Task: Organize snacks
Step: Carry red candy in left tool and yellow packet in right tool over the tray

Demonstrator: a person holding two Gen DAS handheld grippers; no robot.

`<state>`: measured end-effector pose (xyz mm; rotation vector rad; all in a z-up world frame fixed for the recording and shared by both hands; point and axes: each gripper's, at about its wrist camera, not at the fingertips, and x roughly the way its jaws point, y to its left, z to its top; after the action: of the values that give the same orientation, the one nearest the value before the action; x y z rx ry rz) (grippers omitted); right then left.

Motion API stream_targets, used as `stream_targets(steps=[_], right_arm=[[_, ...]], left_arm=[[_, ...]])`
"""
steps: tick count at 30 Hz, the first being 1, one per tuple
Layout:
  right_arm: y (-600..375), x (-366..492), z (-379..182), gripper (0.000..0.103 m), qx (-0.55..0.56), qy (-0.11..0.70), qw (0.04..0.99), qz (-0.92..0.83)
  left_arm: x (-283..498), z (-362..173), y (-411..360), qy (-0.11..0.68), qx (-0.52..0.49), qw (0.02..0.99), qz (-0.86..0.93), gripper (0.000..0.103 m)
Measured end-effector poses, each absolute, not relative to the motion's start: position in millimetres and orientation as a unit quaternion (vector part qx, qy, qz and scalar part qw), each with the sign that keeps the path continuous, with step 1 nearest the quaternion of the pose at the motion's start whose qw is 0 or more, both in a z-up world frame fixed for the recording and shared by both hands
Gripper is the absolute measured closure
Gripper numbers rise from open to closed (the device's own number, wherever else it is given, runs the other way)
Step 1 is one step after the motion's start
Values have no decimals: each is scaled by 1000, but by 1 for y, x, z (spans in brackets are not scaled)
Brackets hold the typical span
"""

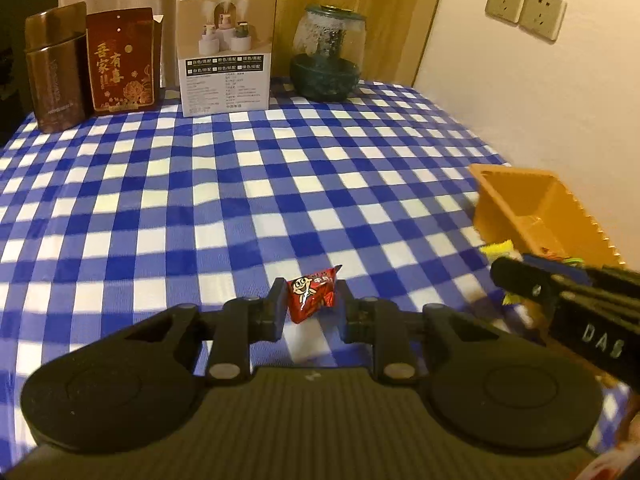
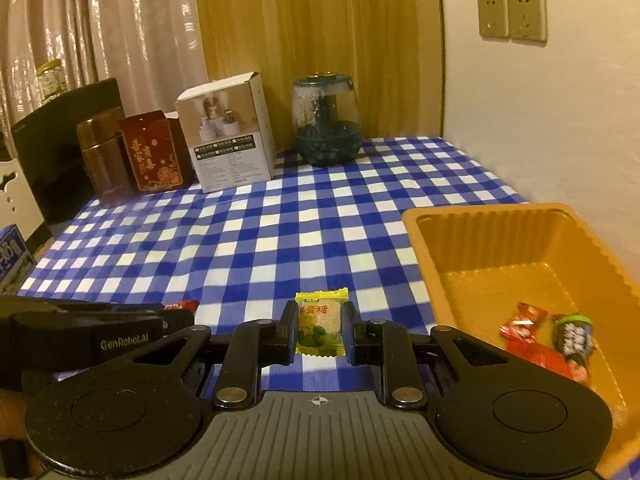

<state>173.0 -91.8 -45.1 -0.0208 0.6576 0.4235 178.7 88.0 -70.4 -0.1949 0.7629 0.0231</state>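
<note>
My left gripper [image 1: 311,300] is shut on a red wrapped candy [image 1: 311,293] with a cartoon face, held above the blue checked tablecloth [image 1: 240,184]. My right gripper [image 2: 320,326] is shut on a yellow wrapped candy [image 2: 320,322], also off the cloth. An orange plastic tray [image 2: 472,236] sits at the right by the wall and holds a few wrapped snacks [image 2: 552,340]. In the left wrist view the tray [image 1: 516,192] lies at the right edge, with the right gripper's black finger [image 1: 520,276] crossing in front of it. The left gripper [image 2: 176,314] shows at the left in the right wrist view.
Along the table's far edge stand a brown tin [image 1: 56,68], a red gift box [image 1: 122,62], a white carton [image 1: 226,48] and a glass jar with a dark base [image 1: 328,54]. A wall with sockets [image 1: 524,8] borders the right side.
</note>
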Motion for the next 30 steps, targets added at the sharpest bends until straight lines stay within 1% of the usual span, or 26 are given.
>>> stream_targets(steps=[12, 20, 30], right_arm=[[-139, 105, -26, 80, -31, 305, 932, 193], [-169, 70, -20, 80, -24, 309, 933, 183], [-205, 51, -18, 80, -2, 317, 935, 156]], left_arm=[[115, -42, 35, 354, -82, 931, -25, 81], [83, -40, 5, 355, -81, 930, -37, 81], [62, -37, -23, 357, -86, 928, -53, 81]])
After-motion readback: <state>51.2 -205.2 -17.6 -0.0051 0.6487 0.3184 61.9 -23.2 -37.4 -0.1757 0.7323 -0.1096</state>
